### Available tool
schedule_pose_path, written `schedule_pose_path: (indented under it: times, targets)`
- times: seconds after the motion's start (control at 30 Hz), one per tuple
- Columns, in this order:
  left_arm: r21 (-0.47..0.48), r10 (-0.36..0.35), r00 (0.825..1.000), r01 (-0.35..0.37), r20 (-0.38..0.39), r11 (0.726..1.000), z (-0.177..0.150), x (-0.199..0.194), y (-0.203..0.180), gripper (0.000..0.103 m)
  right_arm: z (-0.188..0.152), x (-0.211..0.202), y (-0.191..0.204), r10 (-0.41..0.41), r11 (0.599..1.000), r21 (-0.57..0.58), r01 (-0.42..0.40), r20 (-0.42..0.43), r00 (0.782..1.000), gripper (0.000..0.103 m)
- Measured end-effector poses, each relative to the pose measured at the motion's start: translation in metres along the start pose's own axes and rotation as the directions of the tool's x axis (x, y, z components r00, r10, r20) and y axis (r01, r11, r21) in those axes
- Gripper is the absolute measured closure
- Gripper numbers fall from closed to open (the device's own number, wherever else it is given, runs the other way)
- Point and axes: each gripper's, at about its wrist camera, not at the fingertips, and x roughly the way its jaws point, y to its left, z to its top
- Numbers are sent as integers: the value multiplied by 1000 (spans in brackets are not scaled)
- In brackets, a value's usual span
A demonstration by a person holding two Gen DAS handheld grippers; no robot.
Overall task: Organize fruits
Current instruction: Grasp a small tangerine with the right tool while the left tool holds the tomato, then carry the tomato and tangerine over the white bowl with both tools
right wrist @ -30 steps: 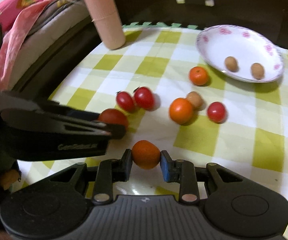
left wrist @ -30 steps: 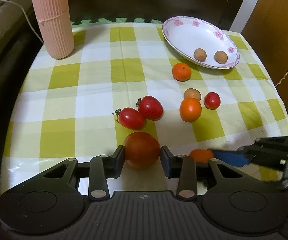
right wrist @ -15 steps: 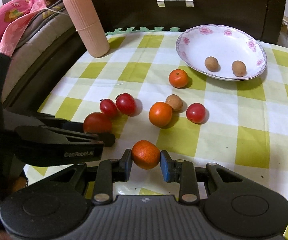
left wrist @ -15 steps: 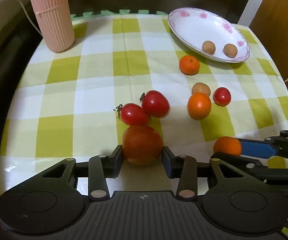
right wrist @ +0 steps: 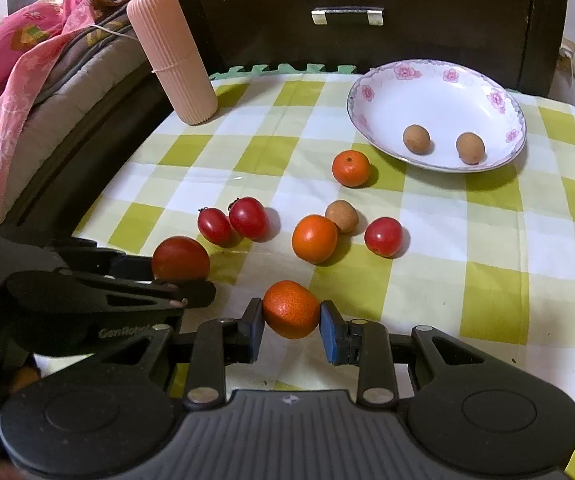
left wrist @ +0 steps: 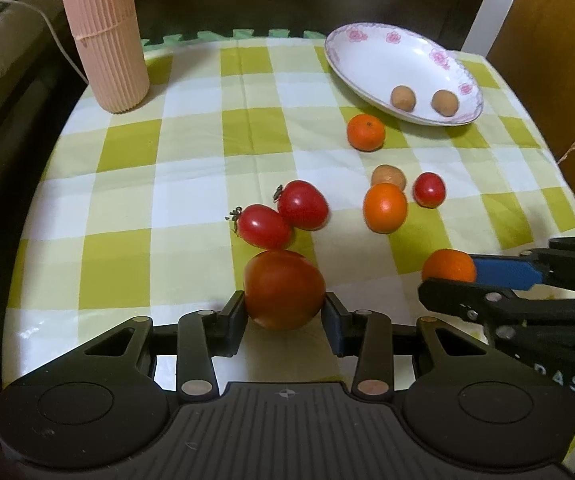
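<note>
My left gripper [left wrist: 284,312] is shut on a large red tomato [left wrist: 283,289] near the table's front edge. My right gripper [right wrist: 291,325] is shut on a small orange mandarin [right wrist: 290,309]. Each gripper shows in the other's view, the tomato [right wrist: 180,258] at left and the mandarin [left wrist: 449,266] at right. Two red plum tomatoes [left wrist: 301,205] lie touching in the middle. Beyond them are an orange fruit [left wrist: 384,208], a brown longan [left wrist: 387,176], a cherry tomato [left wrist: 429,190] and a second mandarin [left wrist: 365,132]. The flowered white plate [left wrist: 367,60] holds two longans [left wrist: 403,98].
A tall ribbed pink cylinder [left wrist: 101,36] stands at the table's far left corner. A dark wooden drawer front [right wrist: 347,16] rises behind the table. Bedding [right wrist: 27,60] lies to the left, and a wooden panel [left wrist: 547,40] is at the right.
Both grippers have advanced and risen slightly over the checked cloth, each keeping its fruit. The plate and loose fruit sit lower and nearer in both views.
</note>
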Motion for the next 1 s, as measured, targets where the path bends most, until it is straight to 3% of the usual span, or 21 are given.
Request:
schedule_pose_path:
  times: [0.63,1.0]
  targets:
    - [12,-75,995,74,63,997,37,-3,-22,55,24,-11,-28,-41,997,62,37,60,997,74]
    - [47,-96,990,92,101,995,91,17,-43,55,59,-6,-66,-101,989,121,88,108,989,74]
